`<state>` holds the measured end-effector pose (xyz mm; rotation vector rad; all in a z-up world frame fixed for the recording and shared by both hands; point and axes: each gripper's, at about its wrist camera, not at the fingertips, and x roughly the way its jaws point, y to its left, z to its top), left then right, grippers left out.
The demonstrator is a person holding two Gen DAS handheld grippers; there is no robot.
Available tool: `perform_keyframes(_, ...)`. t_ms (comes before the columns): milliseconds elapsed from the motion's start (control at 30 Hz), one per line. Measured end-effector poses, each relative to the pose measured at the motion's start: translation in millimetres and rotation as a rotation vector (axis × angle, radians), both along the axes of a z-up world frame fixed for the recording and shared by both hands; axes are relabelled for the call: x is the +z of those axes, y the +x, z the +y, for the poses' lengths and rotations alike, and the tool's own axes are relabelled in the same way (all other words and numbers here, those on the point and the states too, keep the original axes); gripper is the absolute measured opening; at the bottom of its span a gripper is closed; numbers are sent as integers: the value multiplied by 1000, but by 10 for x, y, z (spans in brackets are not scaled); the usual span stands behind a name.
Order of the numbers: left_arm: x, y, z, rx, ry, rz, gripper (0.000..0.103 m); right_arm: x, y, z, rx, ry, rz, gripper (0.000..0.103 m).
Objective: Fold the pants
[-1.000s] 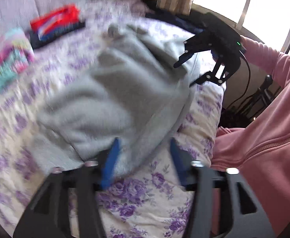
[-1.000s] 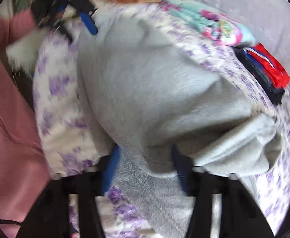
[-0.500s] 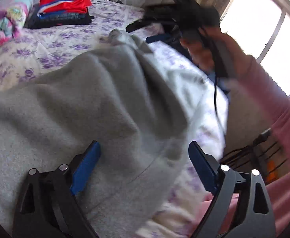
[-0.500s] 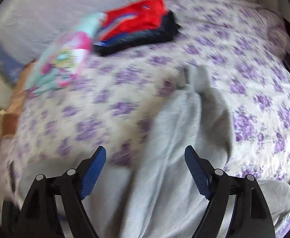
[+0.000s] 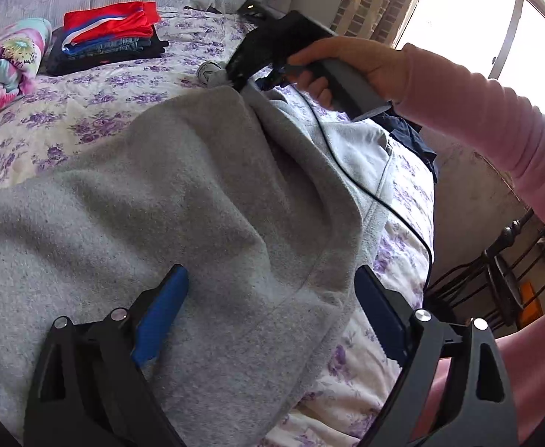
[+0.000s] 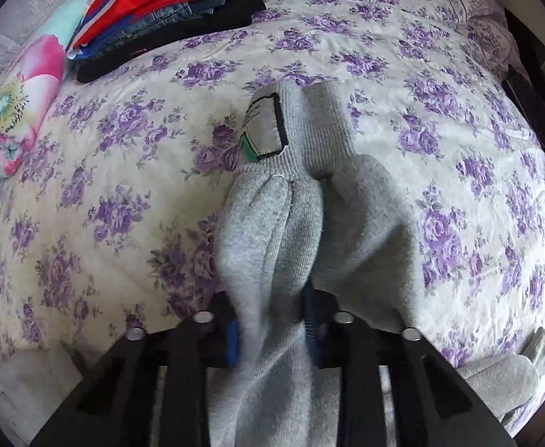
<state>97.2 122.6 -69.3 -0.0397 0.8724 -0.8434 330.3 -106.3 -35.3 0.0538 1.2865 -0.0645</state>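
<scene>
Grey sweatpants (image 5: 161, 205) lie rumpled across a bed with a purple-flowered sheet (image 5: 86, 111). My left gripper (image 5: 270, 275) is open and low over them, its blue fingers (image 5: 161, 309) straddling a folded edge without pinching it. In the right wrist view the jaws of my right gripper (image 6: 272, 320) are closing, and the blue pads press on a bunched ridge of the pants (image 6: 272, 231) just short of the ribbed end with a sewn label (image 6: 267, 130). The left wrist view shows the right gripper (image 5: 235, 78) at the far end of the pants, held by a hand in a pink sleeve.
A stack of folded clothes (image 5: 112, 33) with a red piece on top sits at the back of the bed, a colourful rolled blanket (image 5: 4, 63) beside it. The right gripper's black cable (image 5: 347, 171) trails over the pants. A dark metal chair (image 5: 496, 268) stands past the bed's right edge.
The right gripper swung to the far end of the pants, rolled over and closed on the fabric near the label. The left gripper dropped low over the near edge and opened wider.
</scene>
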Motion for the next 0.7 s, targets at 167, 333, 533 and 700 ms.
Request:
perform_keyframes(167,15,-24,18,1,-5,-5,88,605,-339,-419,5,225,-154,14)
perform_keyframes(333,14,-29,3,2,5,-11,89,1200,-1065,-1210,-20,619,-407,14)
perform_keyframes(533,20,-41,-23,2,19,-27,91,770,-2239,-2319,-123,1028,-676,14)
perform_keyframes(700,13,-49,-60,9,48,-39,91,-596,-2703,-2909,-448,1008,-493,23)
